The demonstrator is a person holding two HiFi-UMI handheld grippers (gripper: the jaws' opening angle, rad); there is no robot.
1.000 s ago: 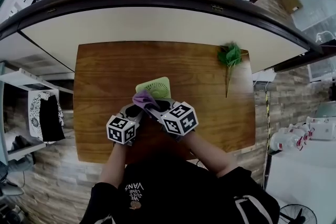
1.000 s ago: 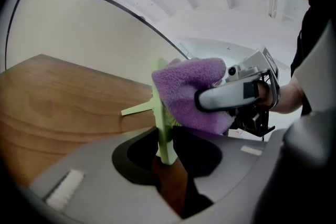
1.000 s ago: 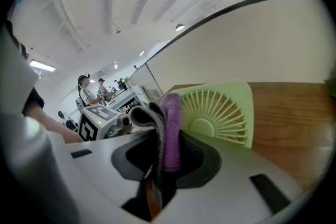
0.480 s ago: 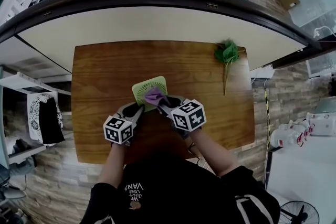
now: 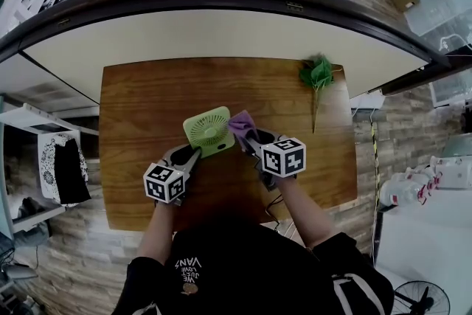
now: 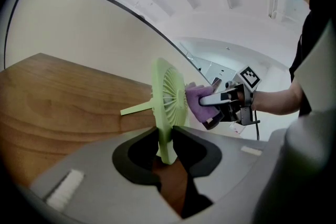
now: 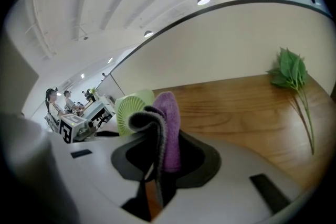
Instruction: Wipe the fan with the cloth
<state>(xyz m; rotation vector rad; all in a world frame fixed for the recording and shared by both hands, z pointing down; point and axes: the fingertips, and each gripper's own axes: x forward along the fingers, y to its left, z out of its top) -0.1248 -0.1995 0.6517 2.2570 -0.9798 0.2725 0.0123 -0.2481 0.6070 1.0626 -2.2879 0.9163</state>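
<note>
A small light-green fan (image 5: 209, 130) is held tilted up off the wooden table (image 5: 147, 99). My left gripper (image 5: 190, 156) is shut on its lower edge, and the left gripper view shows the fan's rim (image 6: 166, 150) pinched between the jaws. My right gripper (image 5: 251, 135) is shut on a folded purple and grey cloth (image 5: 240, 120), which sits at the fan's upper right corner. In the left gripper view the cloth (image 6: 195, 102) lies against the grille. In the right gripper view the cloth (image 7: 167, 128) stands up between the jaws, with the fan (image 7: 131, 110) behind it to the left.
A green leafy sprig (image 5: 318, 76) lies at the table's far right corner, also seen as the sprig (image 7: 291, 73) in the right gripper view. A curved cream wall (image 5: 221, 33) rises just behind the table. Bare wood lies to the left of the fan.
My right gripper has carried the cloth rightward across the fan's face to its right edge, uncovering the grille. The left gripper and the fan have stayed put.
</note>
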